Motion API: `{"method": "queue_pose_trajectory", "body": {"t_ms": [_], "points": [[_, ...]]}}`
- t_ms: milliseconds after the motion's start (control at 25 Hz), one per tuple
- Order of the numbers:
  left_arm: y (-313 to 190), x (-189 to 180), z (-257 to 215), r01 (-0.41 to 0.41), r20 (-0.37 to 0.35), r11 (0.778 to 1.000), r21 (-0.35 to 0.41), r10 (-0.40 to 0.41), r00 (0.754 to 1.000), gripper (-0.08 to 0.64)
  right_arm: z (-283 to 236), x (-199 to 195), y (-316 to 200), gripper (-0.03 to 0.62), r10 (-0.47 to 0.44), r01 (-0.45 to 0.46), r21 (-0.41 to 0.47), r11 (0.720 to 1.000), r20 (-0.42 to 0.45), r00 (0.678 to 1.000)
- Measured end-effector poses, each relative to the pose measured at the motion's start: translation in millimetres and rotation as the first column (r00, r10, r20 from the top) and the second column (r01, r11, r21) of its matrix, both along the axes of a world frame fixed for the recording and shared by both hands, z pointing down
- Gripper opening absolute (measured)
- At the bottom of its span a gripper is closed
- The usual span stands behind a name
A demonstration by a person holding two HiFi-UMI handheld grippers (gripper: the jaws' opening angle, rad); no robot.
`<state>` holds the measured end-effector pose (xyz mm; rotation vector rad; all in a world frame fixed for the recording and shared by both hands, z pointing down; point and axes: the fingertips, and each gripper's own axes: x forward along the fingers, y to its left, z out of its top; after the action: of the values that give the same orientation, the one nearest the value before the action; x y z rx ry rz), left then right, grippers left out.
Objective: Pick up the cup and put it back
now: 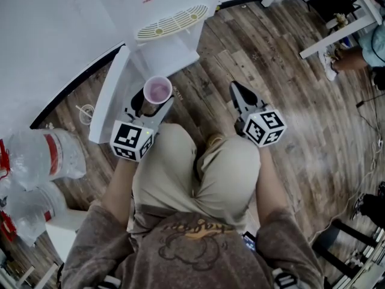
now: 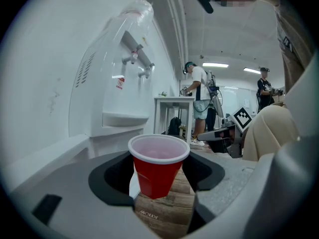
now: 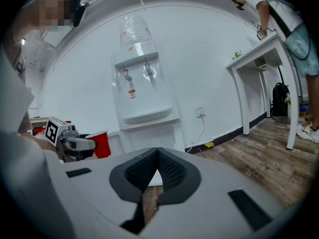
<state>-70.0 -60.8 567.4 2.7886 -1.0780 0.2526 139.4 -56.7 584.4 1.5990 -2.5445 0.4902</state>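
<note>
From the head view, the left gripper was clamped on a red cup, which stood upright with its pale inside showing. The cup sat just in front of the person's knee, near the foot of a white water dispenser. The right gripper hung apart to the right over the wooden floor, its black jaws together and holding nothing. Clear water bottles lay at the far left.

In the left gripper view, the cup filled the gap between the two dark pads, its base clear of the floorboards below. Just where the pads met its sides was hard to make out, but the cup appeared to be carried by them. The dispenser rose at the left, and people stood by a white table further back.

In the right gripper view, the ribbed pads were pressed together with nothing between them. The other gripper and its cup showed small at the left edge, with the dispenser against the wall behind.
</note>
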Motion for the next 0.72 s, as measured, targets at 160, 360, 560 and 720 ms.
{"method": "queue_pose_trajectory", "body": {"t_ms": [160,360,560,720], "points": [[1,5,2,-0.004,0.002,1.0,0.004,0.004,1.0,0.301,1,4,2,0.003,0.003,-0.003,-0.002,1.0,-0.001,1.0],[1,8,4,0.001,0.001,1.0,0.004,-0.001,1.0,0.301,3,10,3,0.005,0.0,0.0,-0.003,1.0,-0.001,1.0],[-5,10,7,0.01,0.002,1.0,0.001,-0.01,1.0,0.301,1,11,2,0.005,0.0,0.0,-0.008,1.0,0.021,1.0],[-13,11,12,0.02,0.006,1.0,0.002,-0.02,1.0,0.301,4,12,1,0.004,0.0,0.0,-0.008,1.0,0.031,1.0]]}}
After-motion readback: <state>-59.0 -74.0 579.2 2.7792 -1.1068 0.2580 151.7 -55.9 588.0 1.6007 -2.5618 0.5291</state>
